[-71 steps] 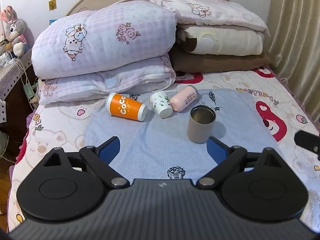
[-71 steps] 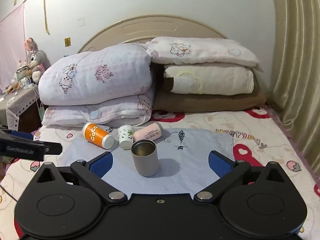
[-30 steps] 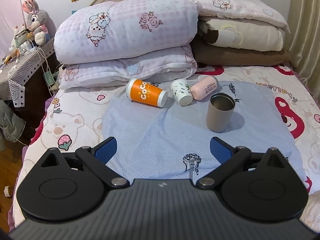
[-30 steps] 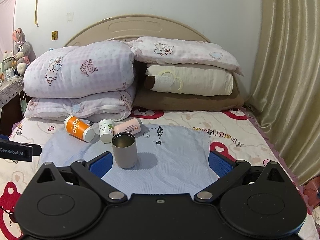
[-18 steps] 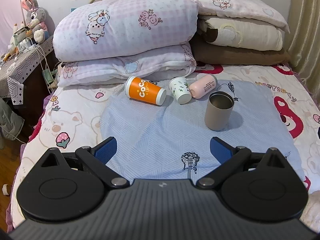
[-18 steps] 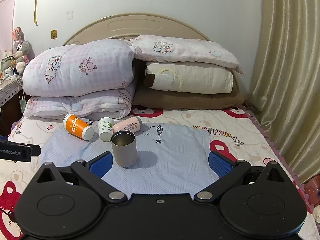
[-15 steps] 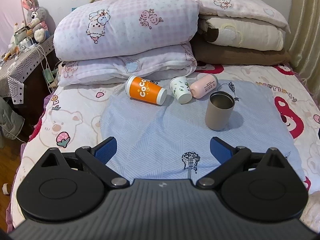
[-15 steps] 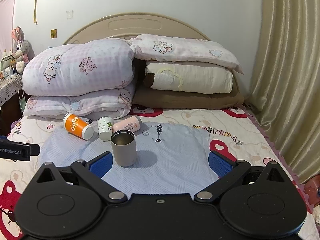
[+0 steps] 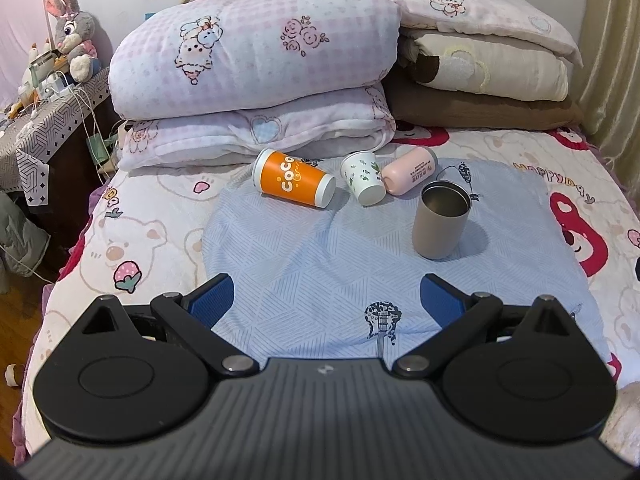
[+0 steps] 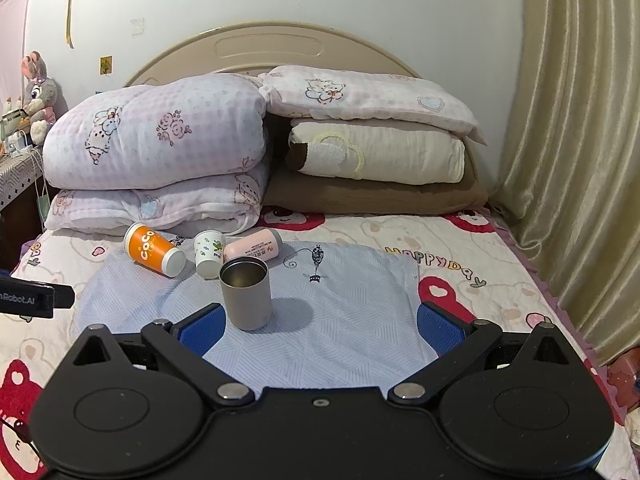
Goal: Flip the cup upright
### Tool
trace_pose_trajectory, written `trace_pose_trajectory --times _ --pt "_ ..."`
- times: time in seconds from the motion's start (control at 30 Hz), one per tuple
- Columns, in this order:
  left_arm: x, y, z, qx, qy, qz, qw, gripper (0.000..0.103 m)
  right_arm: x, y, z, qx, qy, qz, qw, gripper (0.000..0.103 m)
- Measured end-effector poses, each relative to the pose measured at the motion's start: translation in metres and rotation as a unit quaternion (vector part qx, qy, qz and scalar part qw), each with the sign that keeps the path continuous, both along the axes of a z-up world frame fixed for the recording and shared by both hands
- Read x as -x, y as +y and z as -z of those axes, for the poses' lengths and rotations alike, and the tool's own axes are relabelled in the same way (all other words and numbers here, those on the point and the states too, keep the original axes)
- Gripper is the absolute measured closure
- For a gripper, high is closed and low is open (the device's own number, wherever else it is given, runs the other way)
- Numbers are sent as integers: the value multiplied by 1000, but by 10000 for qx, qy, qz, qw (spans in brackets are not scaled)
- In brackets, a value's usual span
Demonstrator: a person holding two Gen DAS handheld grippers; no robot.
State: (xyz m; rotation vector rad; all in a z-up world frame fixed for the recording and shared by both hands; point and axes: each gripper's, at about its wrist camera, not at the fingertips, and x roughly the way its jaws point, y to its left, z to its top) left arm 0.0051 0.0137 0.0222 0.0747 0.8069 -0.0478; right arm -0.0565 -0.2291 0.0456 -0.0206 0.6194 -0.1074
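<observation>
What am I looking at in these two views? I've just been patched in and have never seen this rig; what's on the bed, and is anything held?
Each picture comes from a camera on a handheld tool with two blue-padded fingers, looking forward along them. One shows the left gripper, the other the right gripper. Both are open and hold nothing. On the blue cloth spread over the bed, a grey metal cup stands upright. Behind it three lie on their sides: an orange CoCo cup, a small white leaf-print cup and a pink cup. Folded quilts are stacked at the headboard.
</observation>
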Motion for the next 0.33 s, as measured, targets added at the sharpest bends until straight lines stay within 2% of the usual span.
trace_pose_trajectory --times 0.33 --pt "0 -3 1 -39 -7 -3 10000 2 0 -3 0 1 26 22 10000 0"
